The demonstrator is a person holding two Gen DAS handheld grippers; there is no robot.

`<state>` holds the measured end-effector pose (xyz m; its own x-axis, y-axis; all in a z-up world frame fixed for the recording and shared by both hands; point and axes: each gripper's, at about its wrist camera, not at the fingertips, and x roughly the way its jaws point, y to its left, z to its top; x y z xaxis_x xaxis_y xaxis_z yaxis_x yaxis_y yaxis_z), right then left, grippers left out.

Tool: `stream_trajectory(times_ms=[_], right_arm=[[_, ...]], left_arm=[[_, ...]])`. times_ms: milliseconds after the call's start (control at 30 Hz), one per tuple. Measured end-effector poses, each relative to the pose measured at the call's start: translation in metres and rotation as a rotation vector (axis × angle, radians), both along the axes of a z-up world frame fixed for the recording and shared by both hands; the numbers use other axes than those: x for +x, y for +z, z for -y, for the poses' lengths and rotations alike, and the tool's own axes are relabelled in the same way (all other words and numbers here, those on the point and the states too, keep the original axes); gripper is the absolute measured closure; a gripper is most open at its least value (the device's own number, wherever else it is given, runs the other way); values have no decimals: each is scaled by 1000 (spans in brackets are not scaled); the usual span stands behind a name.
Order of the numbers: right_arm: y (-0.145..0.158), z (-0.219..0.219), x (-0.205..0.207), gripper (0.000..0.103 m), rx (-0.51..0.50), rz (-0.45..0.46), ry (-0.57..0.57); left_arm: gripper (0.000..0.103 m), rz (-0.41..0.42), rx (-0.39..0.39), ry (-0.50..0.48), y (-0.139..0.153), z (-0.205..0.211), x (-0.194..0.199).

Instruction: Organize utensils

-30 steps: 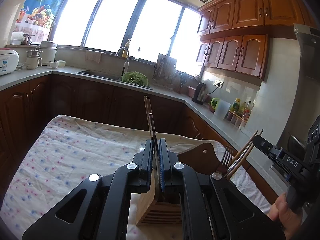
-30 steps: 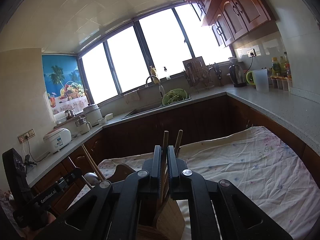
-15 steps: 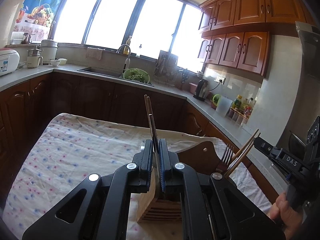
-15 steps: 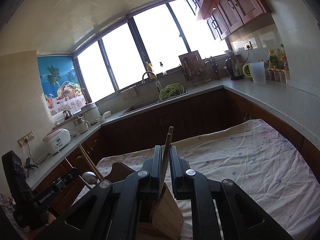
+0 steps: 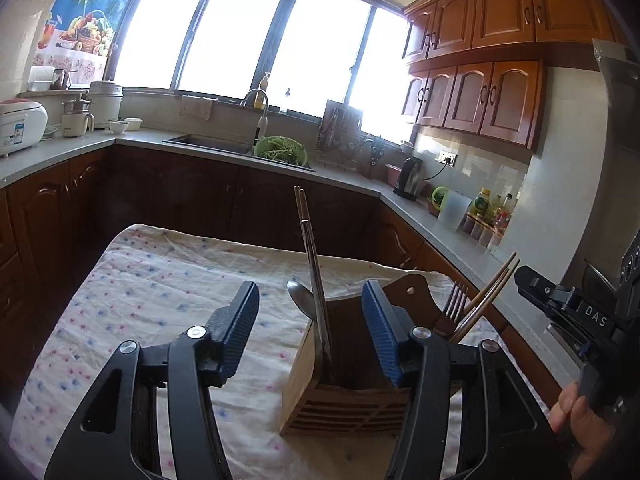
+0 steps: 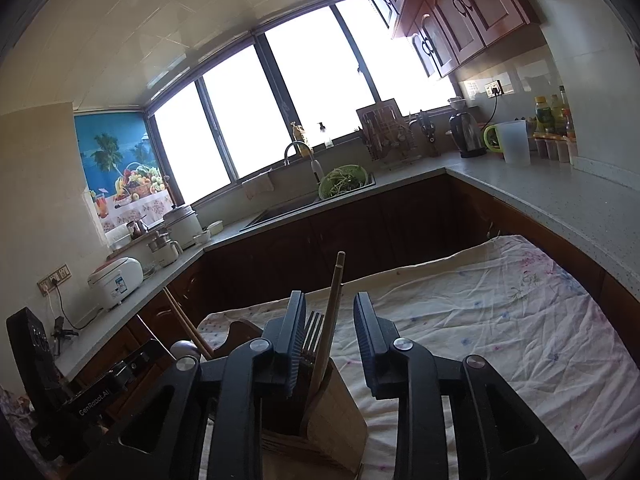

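The cloth (image 5: 168,280) ahead of both grippers shows no stray utensils, so the sorting looks nearly done; the holder (image 5: 344,396) sits just below them with its load upright; the left gripper (image 5: 310,324) is opening wide around dark chopsticks (image 5: 310,264) beside a spoon (image 5: 302,300); the right gripper (image 6: 328,340) is opening, narrower, around wooden chopsticks (image 6: 332,320) beside a fork (image 6: 314,334); what remains, probably, is withdrawing.

White letters "DAS" stand on the black body of the right tool (image 5: 568,308), seen at the right edge of the left wrist view. In the right wrist view, "GenRobot.AI" runs in pale letters along the black body of the left tool (image 6: 120,380) at lower left. The rice cooker (image 6: 116,280) bears a blue label, too small to read.
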<state>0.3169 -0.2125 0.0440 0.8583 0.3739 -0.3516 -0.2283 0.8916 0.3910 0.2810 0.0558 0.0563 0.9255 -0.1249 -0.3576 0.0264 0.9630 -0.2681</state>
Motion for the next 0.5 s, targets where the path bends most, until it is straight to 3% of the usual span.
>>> stream_trajectory(times_ms=[33,100,167,300,500], right_arm=[[0,0,-1,59,3,-1,3],[0,3,-5,30,19,1,5],[1,6,-10,23,34,10,8],[2,8,-19,15,42,18,24],[5,7,-37,8,42,25,47]], left_arm=[[34,1,1,4,0,-1,-2],[22,3,5,16,0,-2,-7],[16,0,16,35,-1,-4,-12],[14,-20,13,51,-5,-10,-20],[7,-21,15,67,-6,-13,-40]])
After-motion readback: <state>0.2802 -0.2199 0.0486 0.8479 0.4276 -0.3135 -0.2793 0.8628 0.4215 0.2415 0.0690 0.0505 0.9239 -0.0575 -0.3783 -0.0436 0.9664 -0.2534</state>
